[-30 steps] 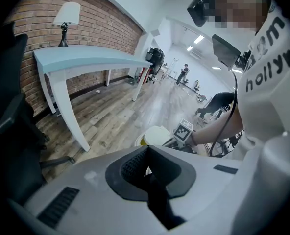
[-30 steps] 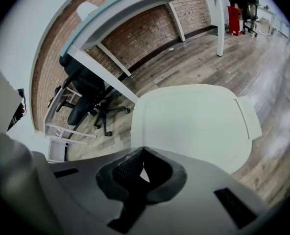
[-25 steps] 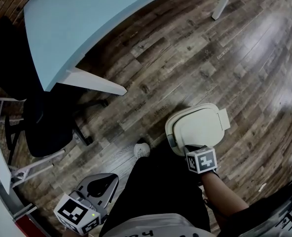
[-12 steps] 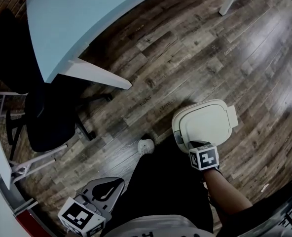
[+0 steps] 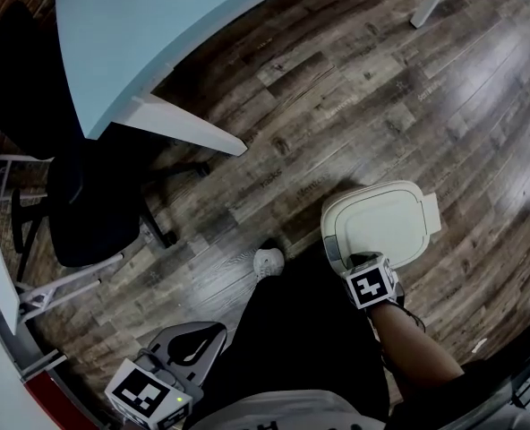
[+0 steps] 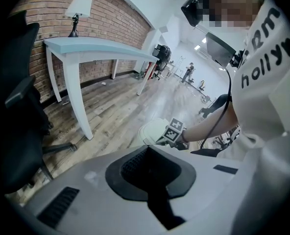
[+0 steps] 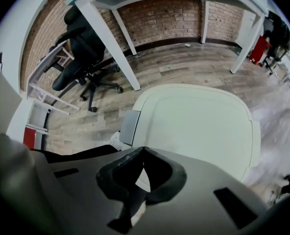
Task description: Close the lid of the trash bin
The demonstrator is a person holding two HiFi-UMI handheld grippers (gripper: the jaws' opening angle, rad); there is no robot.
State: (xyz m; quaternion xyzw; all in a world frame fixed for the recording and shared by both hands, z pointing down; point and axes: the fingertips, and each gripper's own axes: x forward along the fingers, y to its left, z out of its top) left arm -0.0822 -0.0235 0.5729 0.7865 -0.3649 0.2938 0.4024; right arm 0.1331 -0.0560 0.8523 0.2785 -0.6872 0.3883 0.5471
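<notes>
The trash bin [image 5: 381, 224] stands on the wooden floor, and its cream lid [image 7: 196, 126] lies flat on top with a grey tab [image 7: 129, 127] at its front left. My right gripper [image 5: 360, 260] hovers over the lid's near edge, jaws shut with nothing between them; whether it touches the lid I cannot tell. In the right gripper view the tips [image 7: 143, 149] meet just above the lid. My left gripper [image 5: 209, 331] hangs low at the bottom left, shut and empty, far from the bin. From the left gripper view [image 6: 146, 148] the bin [image 6: 152, 131] shows beyond the jaws.
A pale blue table [image 5: 175, 34] with white legs stands at the back left, a black office chair [image 5: 86, 204] beside it. The person's black trouser leg [image 5: 292, 339] and white shoe [image 5: 268, 262] are next to the bin. Another table leg [image 5: 431, 3] is at the back right.
The head view has drifted, so the bin sits a little further right and lower. The right gripper stays at the lid's near edge; the lid lies flat throughout.
</notes>
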